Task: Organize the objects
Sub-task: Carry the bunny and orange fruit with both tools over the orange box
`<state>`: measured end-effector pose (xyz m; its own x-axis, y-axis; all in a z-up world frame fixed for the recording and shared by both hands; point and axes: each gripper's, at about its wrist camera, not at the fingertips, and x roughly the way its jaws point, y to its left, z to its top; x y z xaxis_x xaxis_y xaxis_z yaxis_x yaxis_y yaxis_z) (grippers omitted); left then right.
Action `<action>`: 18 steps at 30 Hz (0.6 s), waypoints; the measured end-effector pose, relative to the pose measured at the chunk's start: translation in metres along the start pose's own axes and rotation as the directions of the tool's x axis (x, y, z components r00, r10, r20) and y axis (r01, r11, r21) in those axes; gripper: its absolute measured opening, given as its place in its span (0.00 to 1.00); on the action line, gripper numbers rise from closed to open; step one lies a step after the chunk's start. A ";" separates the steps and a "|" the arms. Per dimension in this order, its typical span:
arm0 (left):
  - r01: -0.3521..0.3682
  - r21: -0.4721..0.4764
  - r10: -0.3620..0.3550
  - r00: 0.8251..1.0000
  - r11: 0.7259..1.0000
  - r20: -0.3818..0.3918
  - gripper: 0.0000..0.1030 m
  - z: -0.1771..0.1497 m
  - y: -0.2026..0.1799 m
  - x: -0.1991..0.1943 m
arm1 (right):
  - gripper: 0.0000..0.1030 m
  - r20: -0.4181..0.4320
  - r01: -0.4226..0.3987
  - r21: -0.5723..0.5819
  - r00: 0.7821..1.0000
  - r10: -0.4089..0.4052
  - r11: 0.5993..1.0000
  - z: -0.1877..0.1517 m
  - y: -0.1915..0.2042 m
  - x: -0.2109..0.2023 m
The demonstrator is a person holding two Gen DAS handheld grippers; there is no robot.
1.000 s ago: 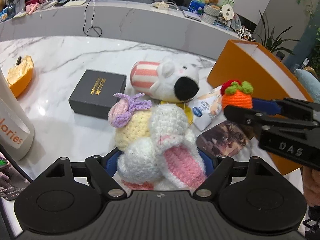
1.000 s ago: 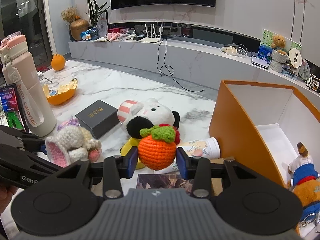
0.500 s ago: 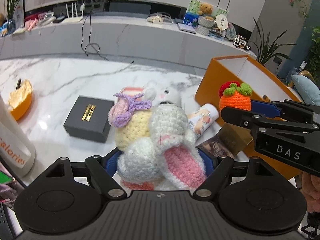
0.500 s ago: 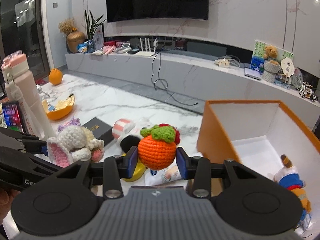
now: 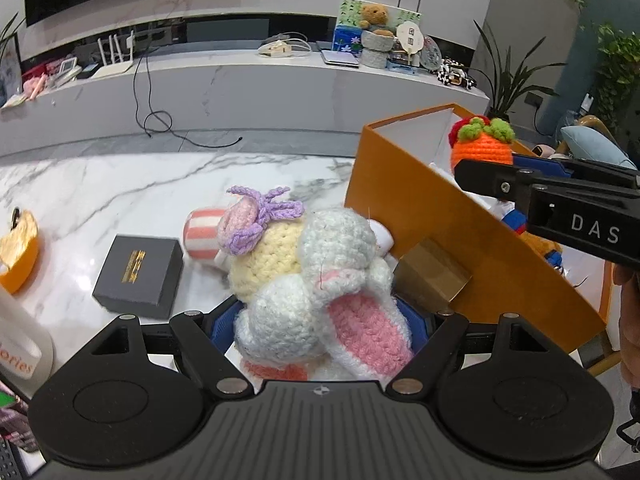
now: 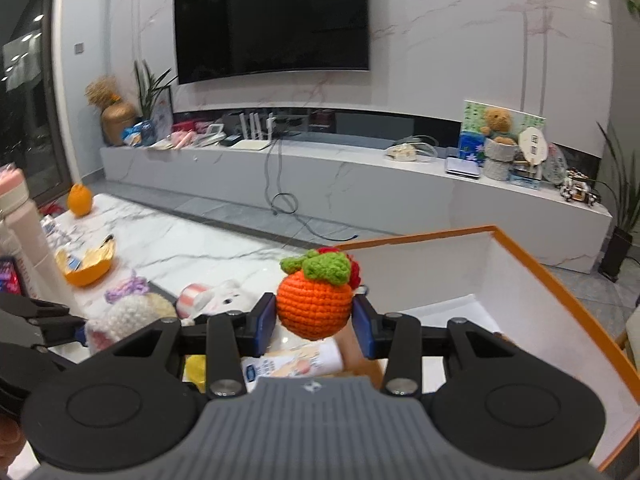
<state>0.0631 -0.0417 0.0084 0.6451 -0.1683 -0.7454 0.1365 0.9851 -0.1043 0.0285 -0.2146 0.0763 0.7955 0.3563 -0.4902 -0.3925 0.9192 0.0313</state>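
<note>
Orange box wall stands between crocheted bunny and black case.

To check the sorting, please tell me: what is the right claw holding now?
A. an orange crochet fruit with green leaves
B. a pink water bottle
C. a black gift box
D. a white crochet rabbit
A: the right claw is shut on the orange crochet fruit, its pads pressing both sides.

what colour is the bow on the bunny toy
Purple, on the crochet bunny held in the left gripper; the left wrist view shows it best.
</note>
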 end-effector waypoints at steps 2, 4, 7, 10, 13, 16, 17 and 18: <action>0.005 0.004 -0.005 1.000 1.000 0.006 0.90 0.007 -0.007 0.000 | 0.42 0.009 0.016 0.012 1.000 -0.016 1.000 0.002 -0.008 -0.004; 0.012 0.016 -0.012 1.000 1.000 0.014 0.90 0.014 -0.016 0.000 | 0.42 0.018 0.035 0.020 0.999 -0.035 0.999 0.003 -0.016 -0.006; 0.022 0.041 -0.023 0.999 0.999 0.031 0.90 0.026 -0.031 0.000 | 0.42 0.031 0.069 0.031 0.997 -0.070 0.997 0.005 -0.029 -0.012; 0.029 0.072 -0.032 0.998 0.997 0.049 0.90 0.036 -0.045 0.000 | 0.42 0.038 0.100 0.047 0.994 -0.102 0.994 0.006 -0.043 -0.018; 0.034 0.110 -0.041 0.997 0.993 0.064 0.90 0.047 -0.062 0.000 | 0.42 0.044 0.125 0.077 0.991 -0.128 0.989 0.007 -0.059 -0.022; 0.047 0.137 -0.057 0.996 0.990 0.075 0.90 0.057 -0.077 0.000 | 0.42 0.049 0.147 0.105 0.987 -0.152 0.984 0.009 -0.074 -0.027; 0.051 0.142 -0.062 0.995 0.989 0.077 0.90 0.060 -0.083 0.001 | 0.42 0.050 0.155 0.115 0.986 -0.161 0.981 0.009 -0.080 -0.028; 0.054 0.147 -0.066 0.995 0.988 0.079 0.90 0.063 -0.088 0.001 | 0.42 0.048 0.163 0.122 0.984 -0.170 0.979 0.009 -0.084 -0.029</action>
<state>0.0996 -0.1304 0.0582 0.6918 -0.2351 -0.6827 0.2803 0.9588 -0.0461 0.0426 -0.3007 0.0961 0.8719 0.2027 -0.4457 -0.1982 0.9785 0.0573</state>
